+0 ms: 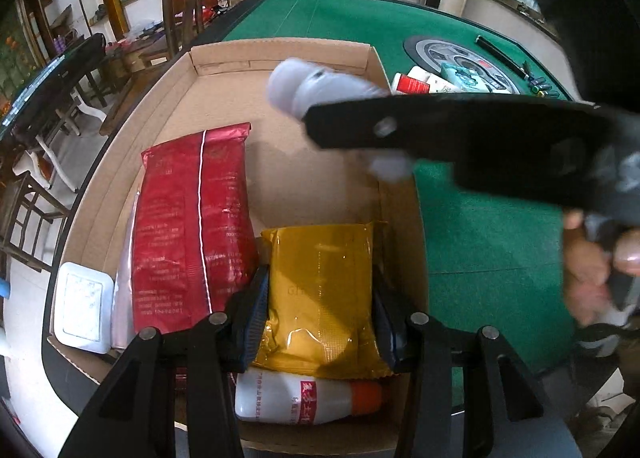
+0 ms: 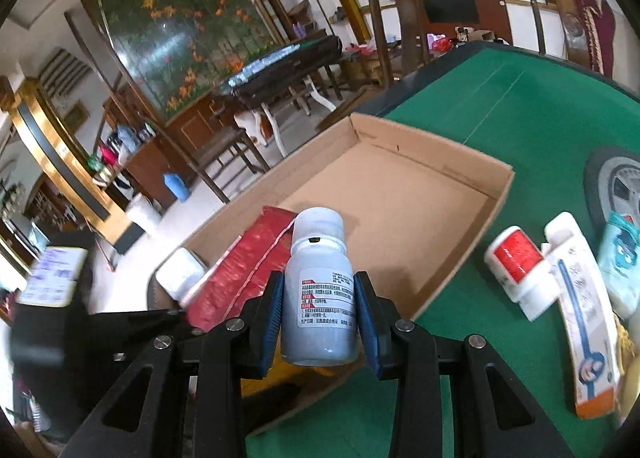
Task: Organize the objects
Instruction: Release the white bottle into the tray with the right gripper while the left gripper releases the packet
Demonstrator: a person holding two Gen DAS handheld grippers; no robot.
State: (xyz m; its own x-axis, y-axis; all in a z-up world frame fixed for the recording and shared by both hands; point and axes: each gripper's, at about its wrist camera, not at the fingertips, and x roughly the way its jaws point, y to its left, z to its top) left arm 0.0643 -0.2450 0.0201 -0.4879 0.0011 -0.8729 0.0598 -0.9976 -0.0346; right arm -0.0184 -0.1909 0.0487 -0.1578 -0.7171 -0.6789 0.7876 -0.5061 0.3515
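Right hand-held gripper (image 2: 318,322) grips a grey bottle (image 2: 318,298) above the cardboard box (image 2: 460,177).
Left hand-held gripper (image 1: 320,312) clamps a yellow packet (image 1: 320,298), whose lower edge its fingers hide.

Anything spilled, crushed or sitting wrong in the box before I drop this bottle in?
Nothing stands out. In the cardboard box the red pouch, yellow packet and white bottle lie flat and intact; the grey bottle looks capped.

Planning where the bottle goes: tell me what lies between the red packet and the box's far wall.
Bare cardboard floor lies between the red packet and the far wall; the left wrist view shows it.
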